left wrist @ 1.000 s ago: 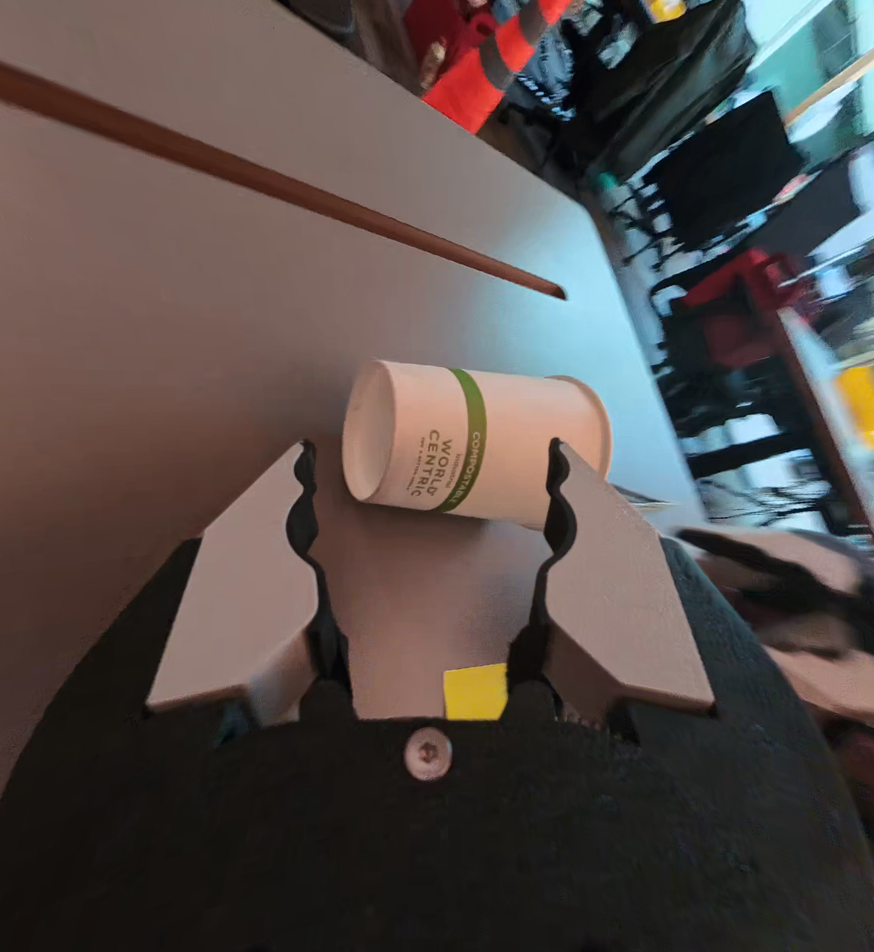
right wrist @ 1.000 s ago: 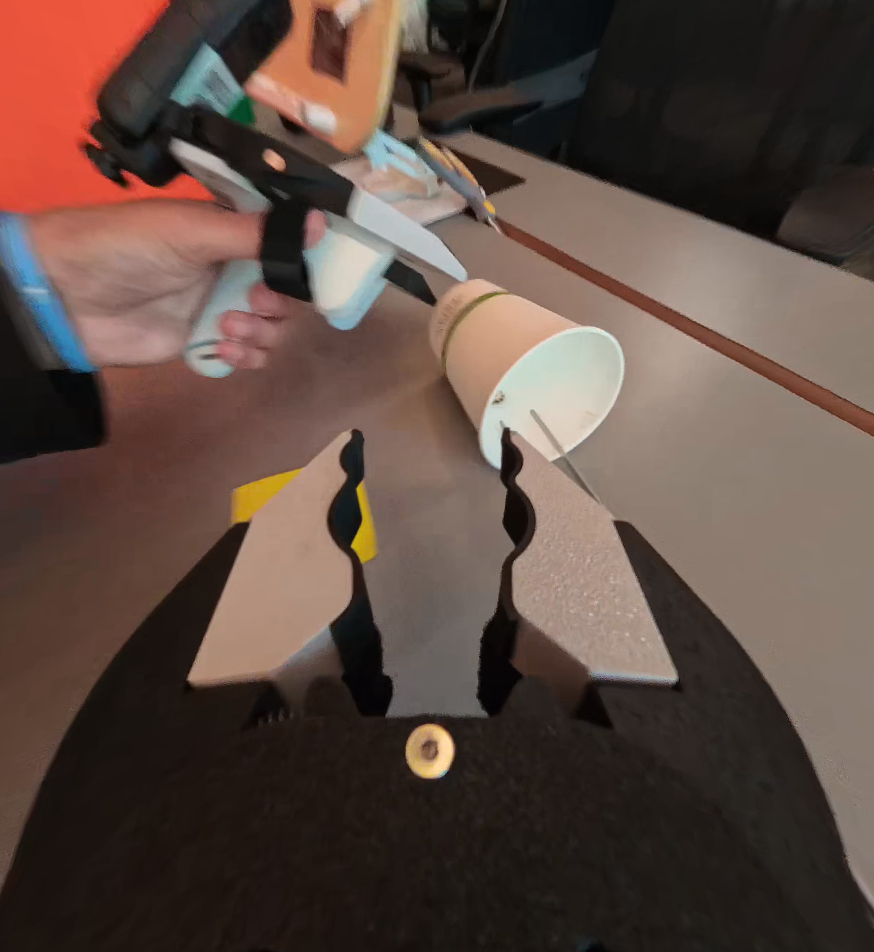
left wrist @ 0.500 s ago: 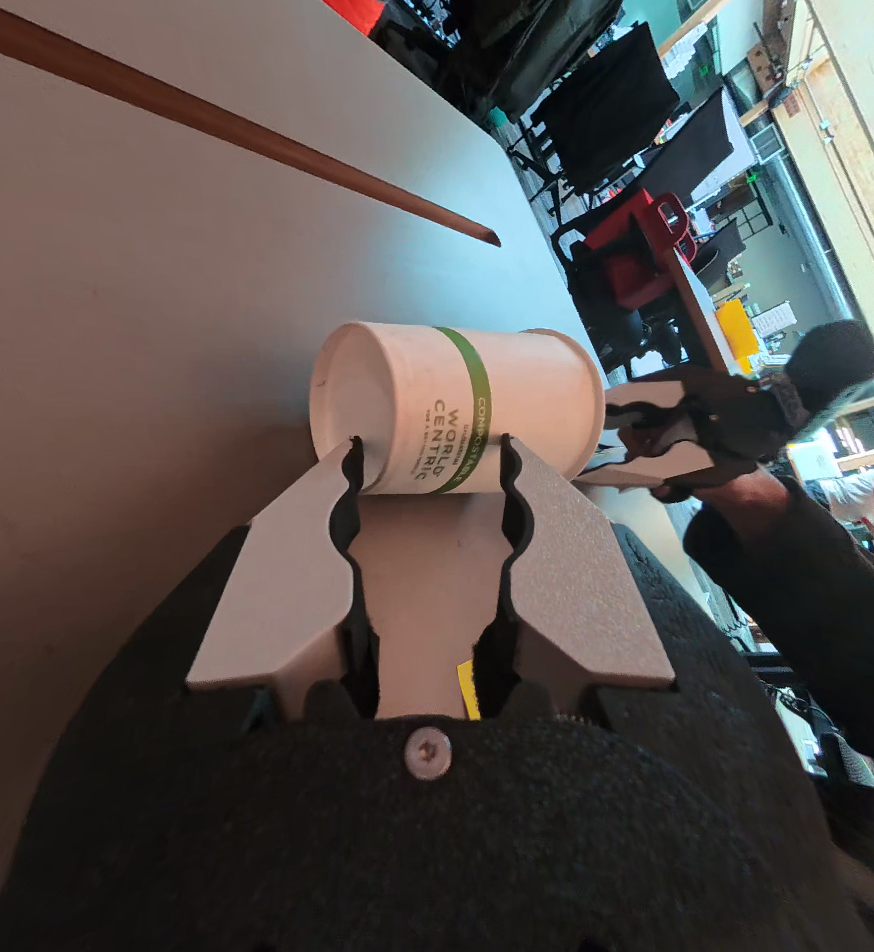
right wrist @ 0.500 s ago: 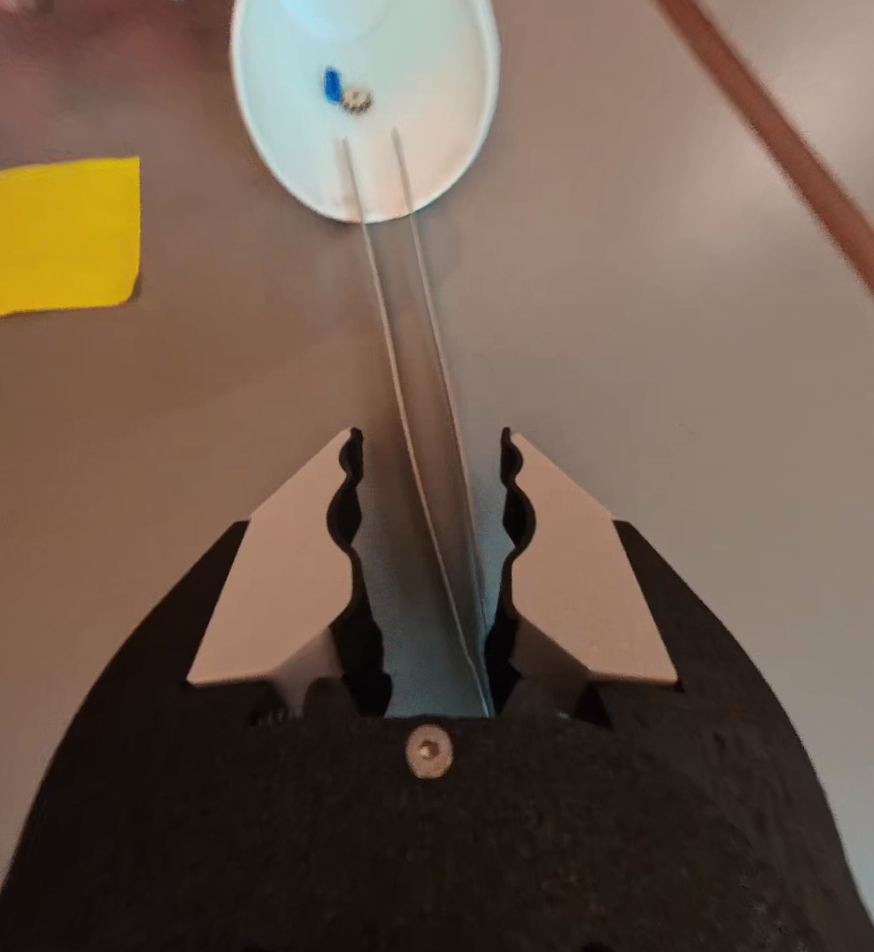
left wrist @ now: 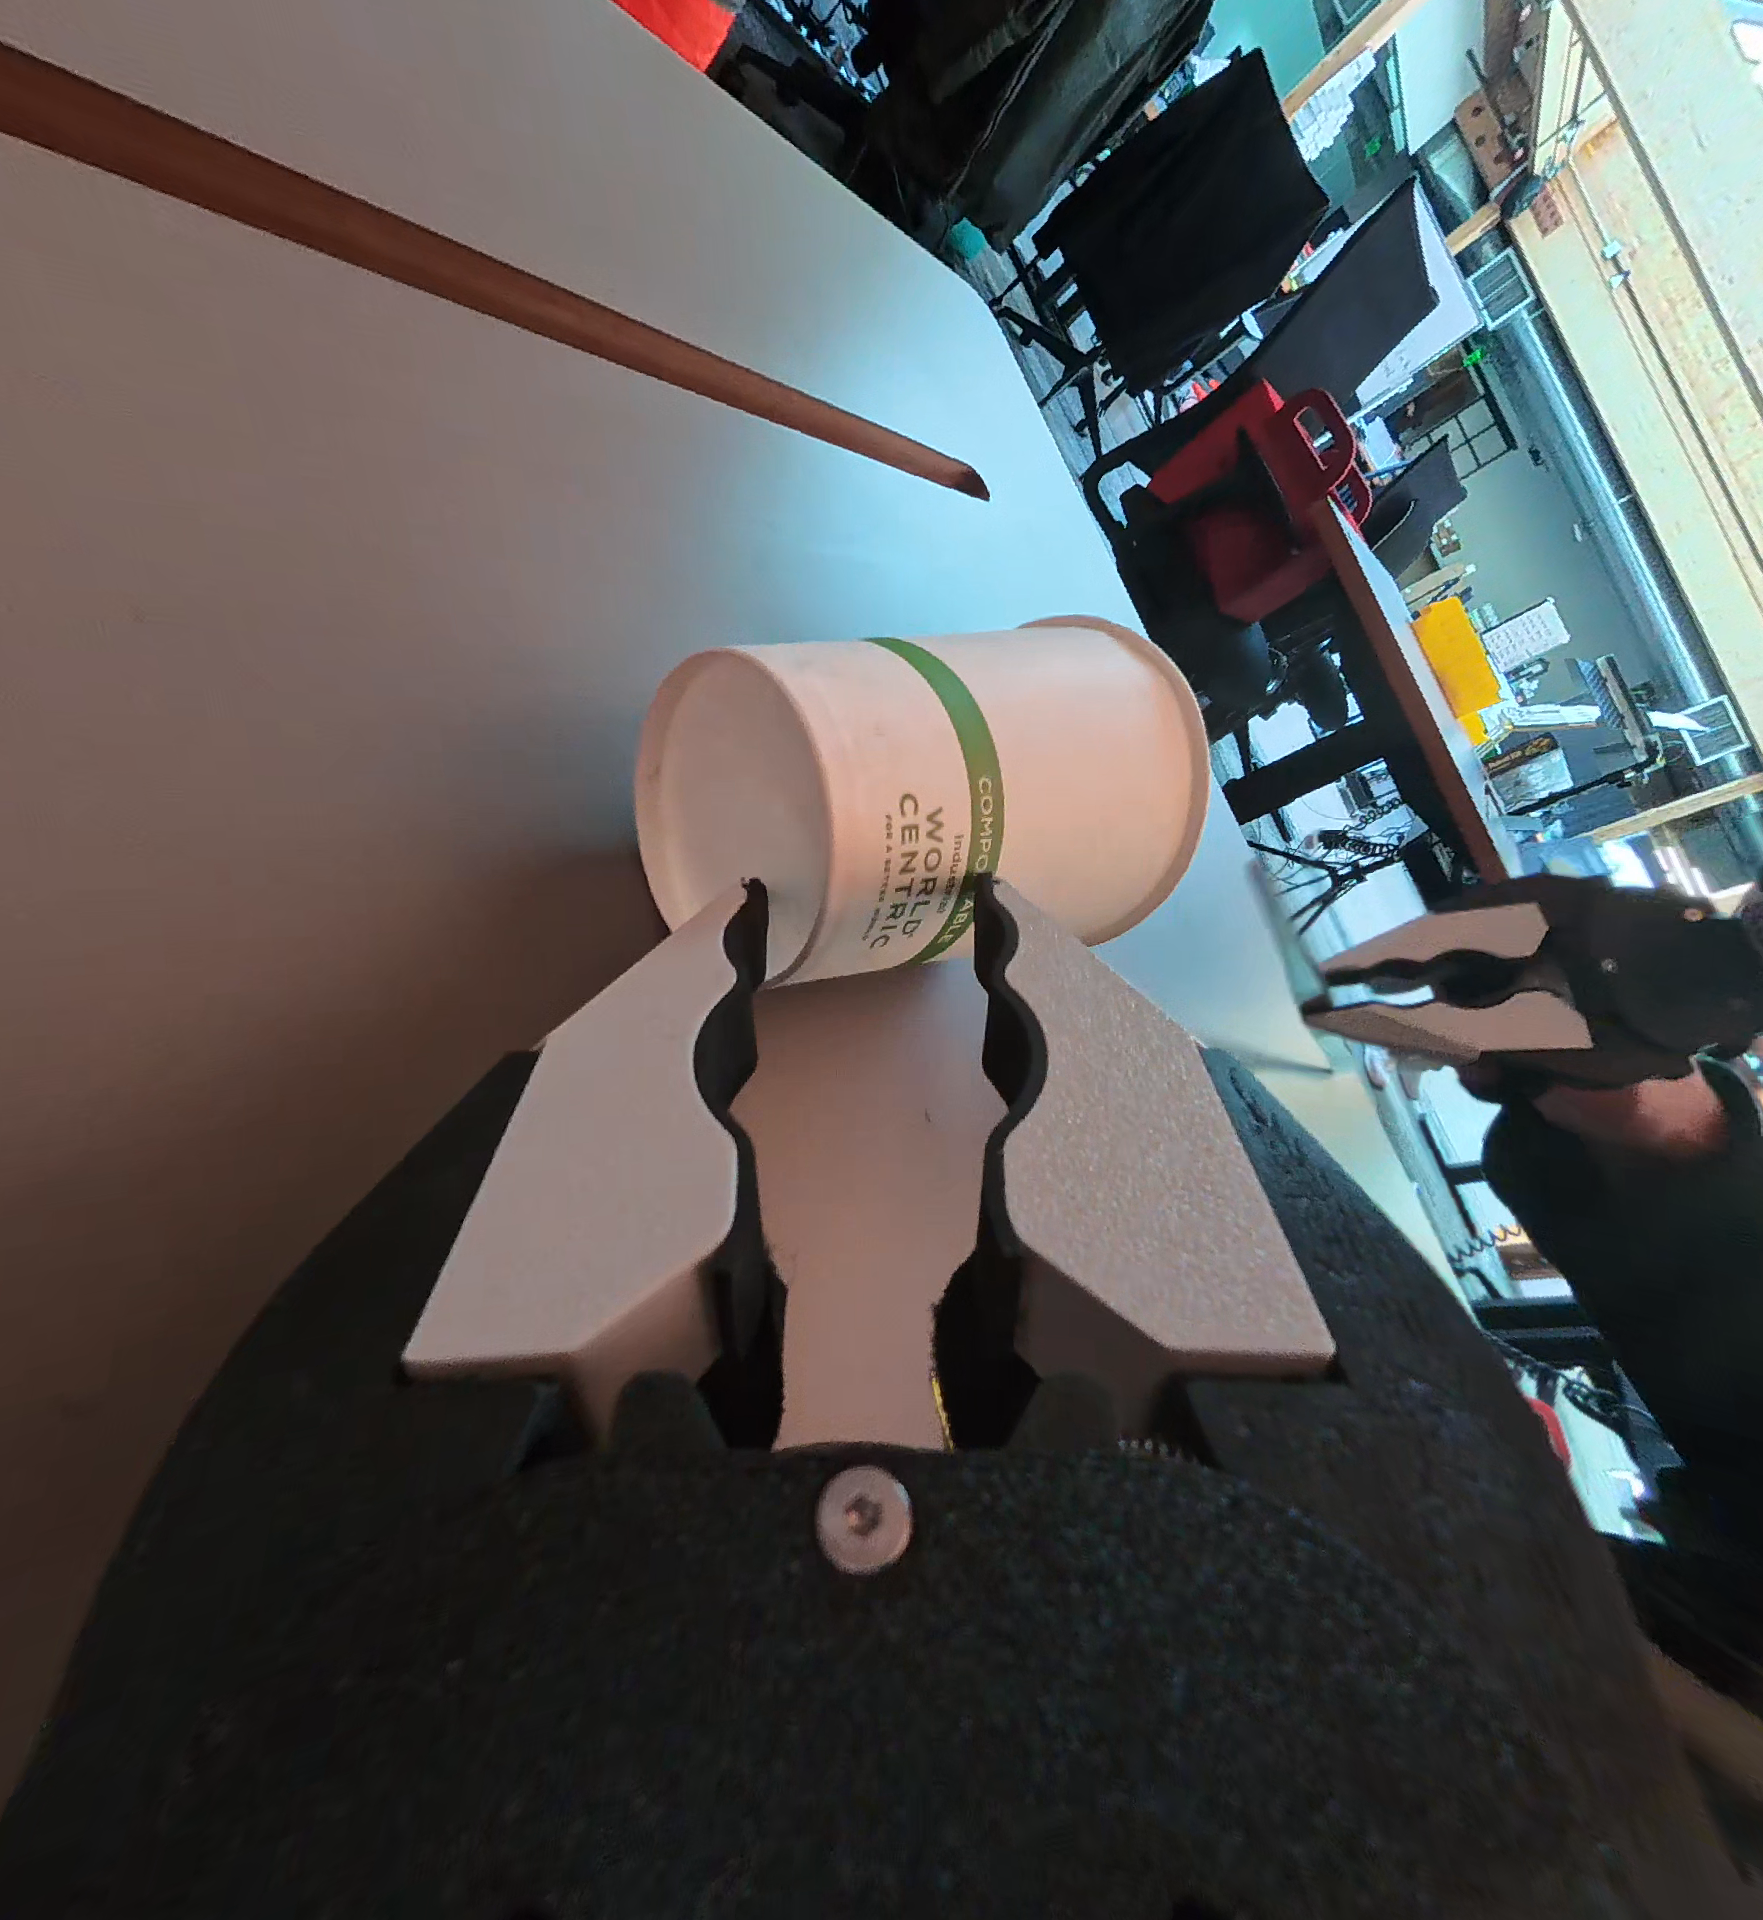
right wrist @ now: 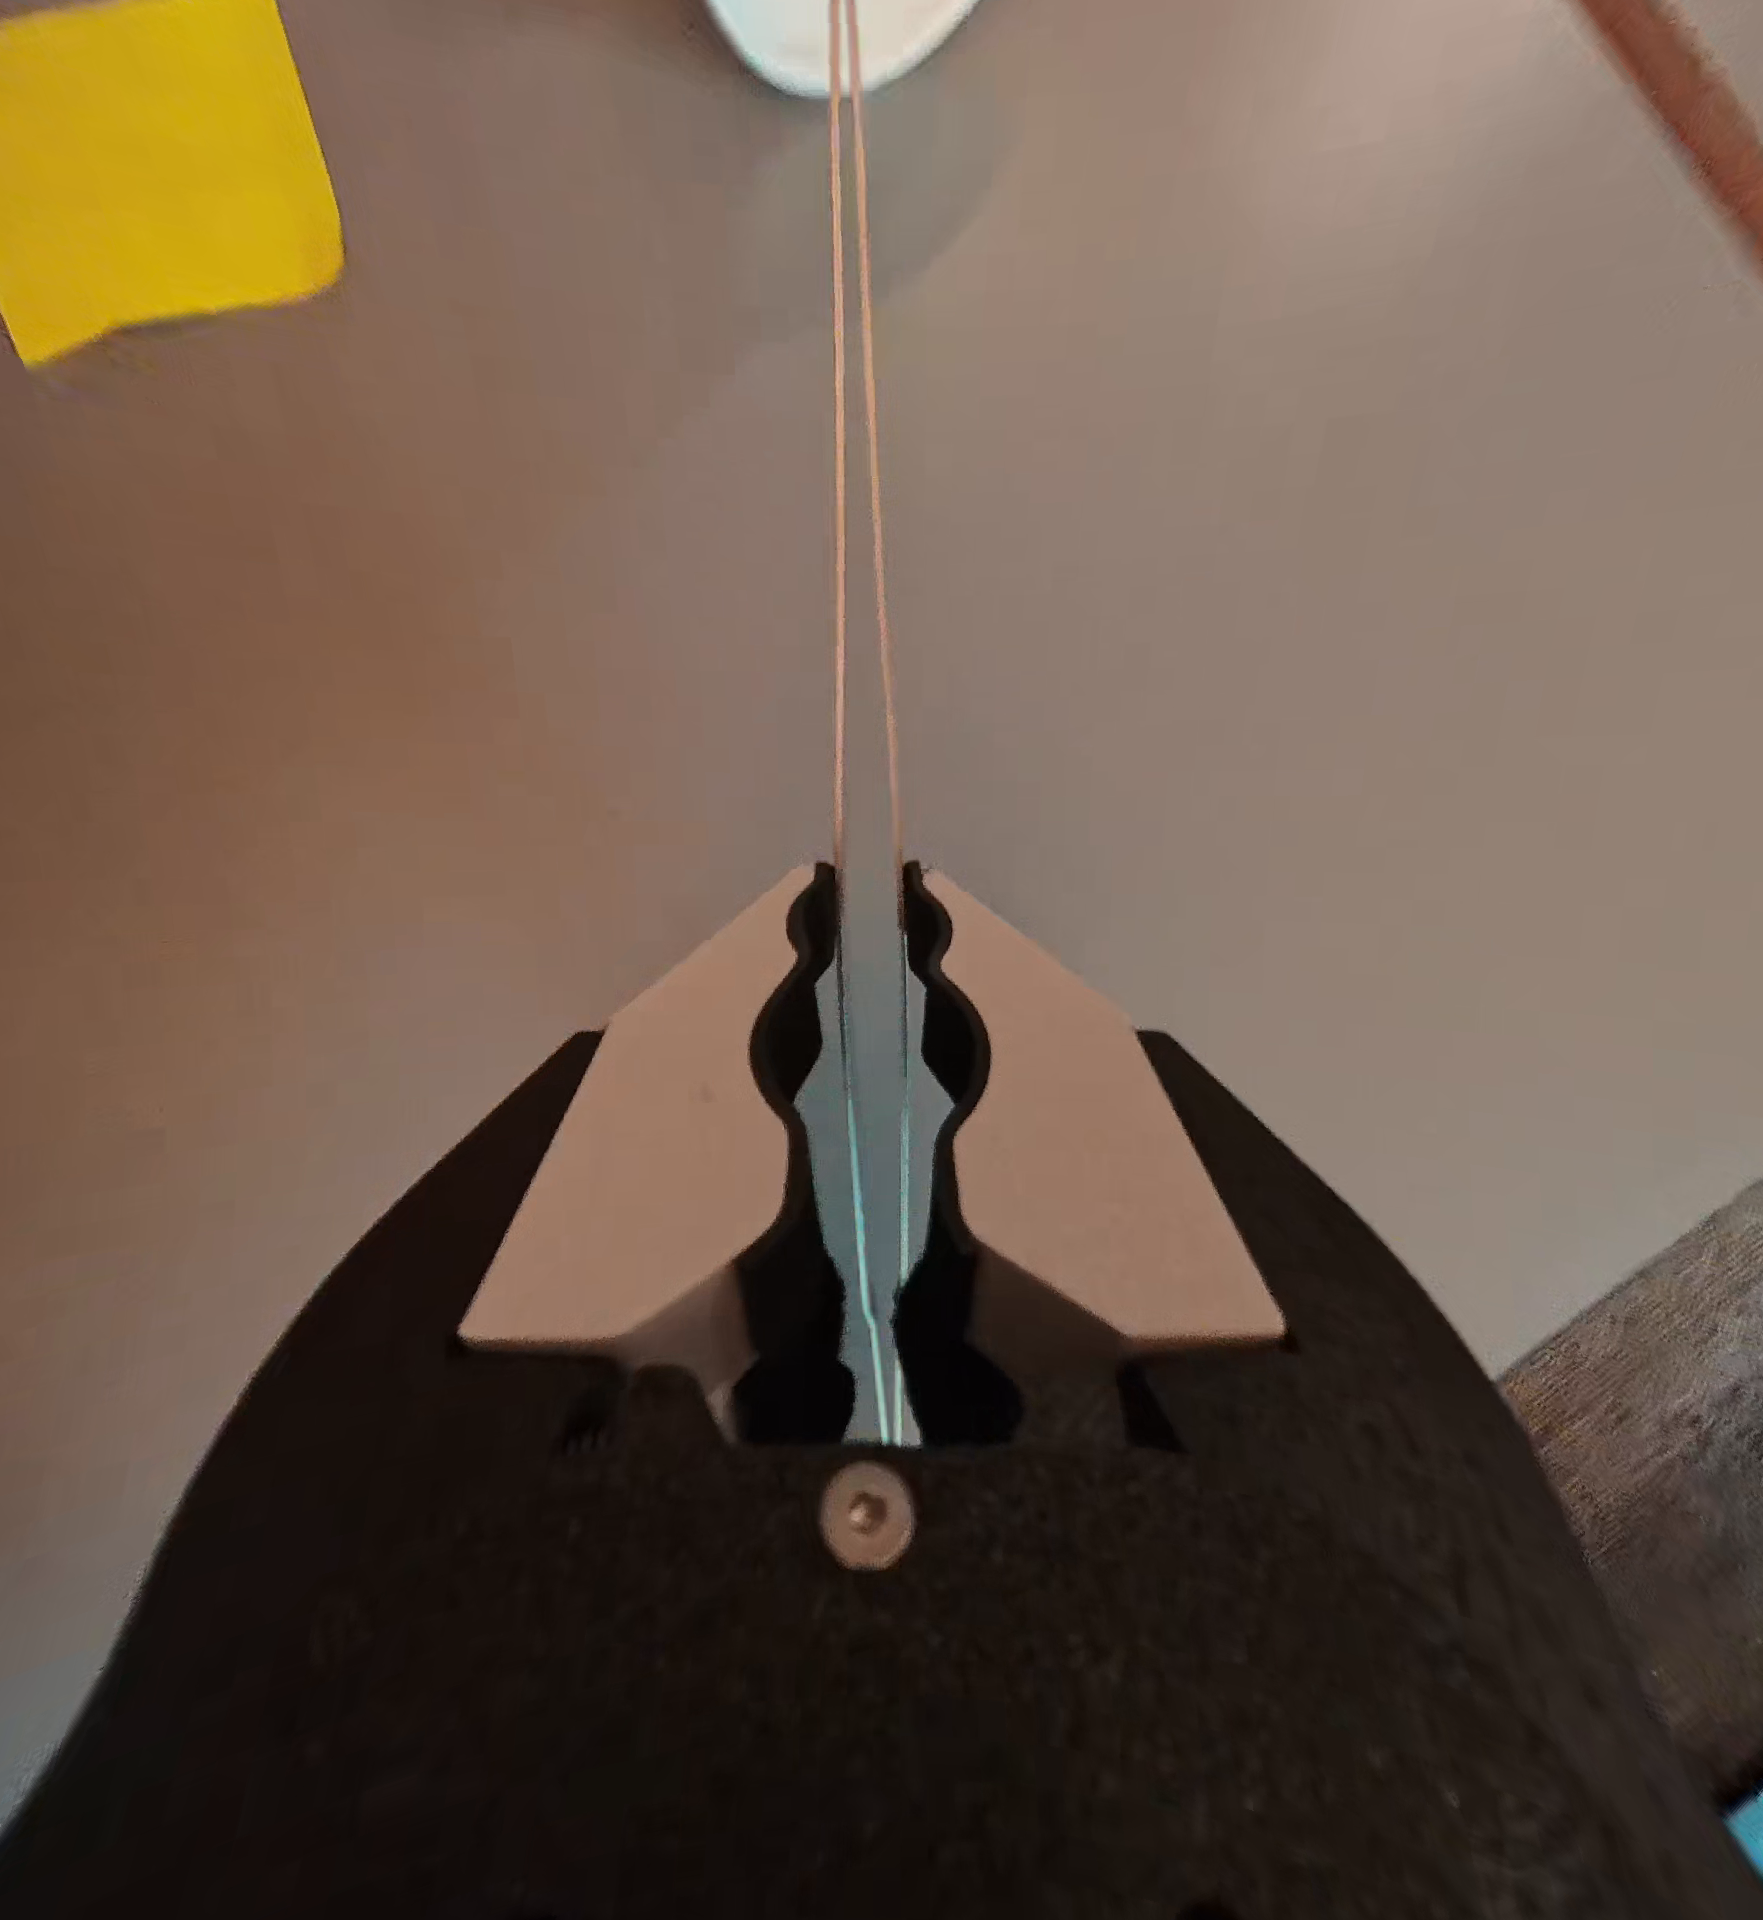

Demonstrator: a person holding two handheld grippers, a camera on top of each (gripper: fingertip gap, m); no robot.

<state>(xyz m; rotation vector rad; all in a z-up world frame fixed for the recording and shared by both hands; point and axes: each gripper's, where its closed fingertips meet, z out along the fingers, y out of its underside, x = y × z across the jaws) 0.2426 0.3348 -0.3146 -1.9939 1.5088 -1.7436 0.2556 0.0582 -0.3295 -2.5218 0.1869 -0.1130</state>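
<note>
A white paper cup (left wrist: 918,790) with a green band lies on its side on the grey table (left wrist: 285,727). My left gripper (left wrist: 866,894) has its jaws narrowed to a small gap. Both tips rest against the cup's side wall and only table shows between them. My right gripper (right wrist: 869,873) is shut on a thin clear plastic strip (right wrist: 861,520), seen edge-on. The strip runs forward to the cup's mouth (right wrist: 815,52) at the top edge. In the left wrist view the right gripper (left wrist: 1318,992) sits just right of the cup's open end.
A yellow sticky note (right wrist: 139,177) lies left of the strip. A brown seam (left wrist: 441,270) crosses the table behind the cup. The table edge and grey carpet (right wrist: 1687,1403) are at the lower right. Chairs, desks and a person's dark sleeve (left wrist: 1635,1299) lie beyond. Tip to tip, the grippers are about 30 cm apart.
My left jaws have narrowed and settled against the cup. My right gripper swung in line with the cup's mouth, shut on the clear strip and drew back.
</note>
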